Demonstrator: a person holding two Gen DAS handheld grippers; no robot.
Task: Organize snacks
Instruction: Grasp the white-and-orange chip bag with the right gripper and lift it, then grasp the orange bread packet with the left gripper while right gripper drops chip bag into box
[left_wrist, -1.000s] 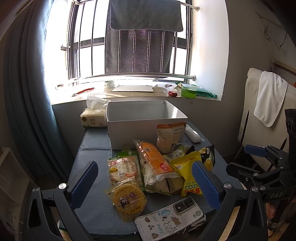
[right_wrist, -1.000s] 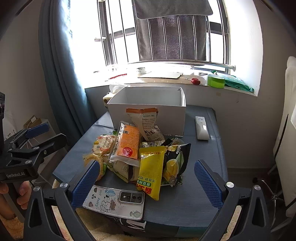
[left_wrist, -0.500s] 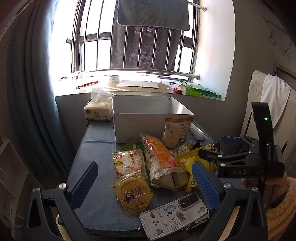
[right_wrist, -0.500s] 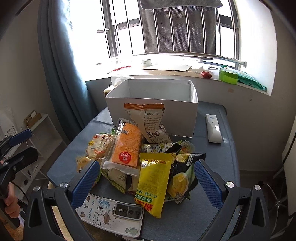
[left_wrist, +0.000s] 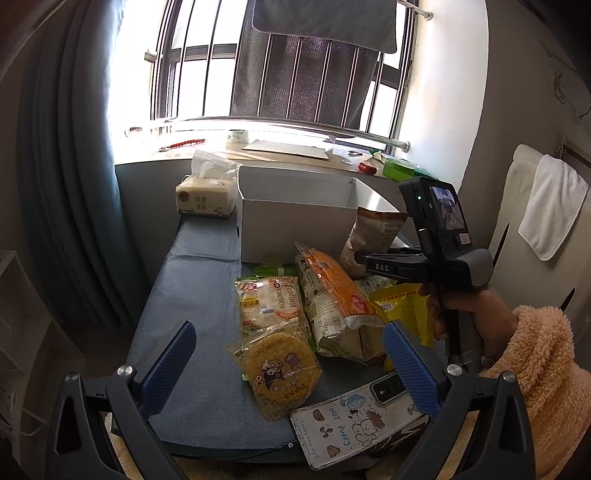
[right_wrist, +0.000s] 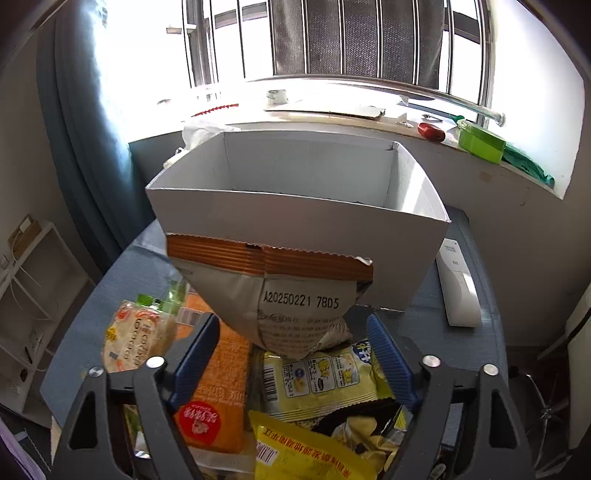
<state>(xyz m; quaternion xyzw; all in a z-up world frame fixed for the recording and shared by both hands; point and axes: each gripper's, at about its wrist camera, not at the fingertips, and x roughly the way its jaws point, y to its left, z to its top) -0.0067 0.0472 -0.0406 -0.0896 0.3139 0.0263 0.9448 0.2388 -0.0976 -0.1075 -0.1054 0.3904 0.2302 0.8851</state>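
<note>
A pile of snack packets lies on the blue table in front of an open white box (left_wrist: 295, 229) (right_wrist: 295, 218). A grey bag with an orange top seal (right_wrist: 284, 291) (left_wrist: 373, 236) leans on the box front. My right gripper (right_wrist: 291, 354) is open, its blue fingers on either side of the bag's lower part, not touching it that I can see. In the left wrist view the right gripper (left_wrist: 373, 264) reaches over the pile. My left gripper (left_wrist: 288, 365) is open and empty above a round yellow cracker pack (left_wrist: 277, 373).
An orange pack (left_wrist: 332, 288), a rice-cracker pack (left_wrist: 266, 302) and a yellow bag (right_wrist: 306, 450) lie in the pile. A phone in a cartoon case (left_wrist: 354, 421) sits at the front edge. A tissue pack (left_wrist: 205, 197) stands left of the box, a white remote (right_wrist: 458, 288) right.
My right gripper has moved forward and down over the pile until its open fingers flank the grey bag. My left gripper has drifted slightly left and stayed open.
</note>
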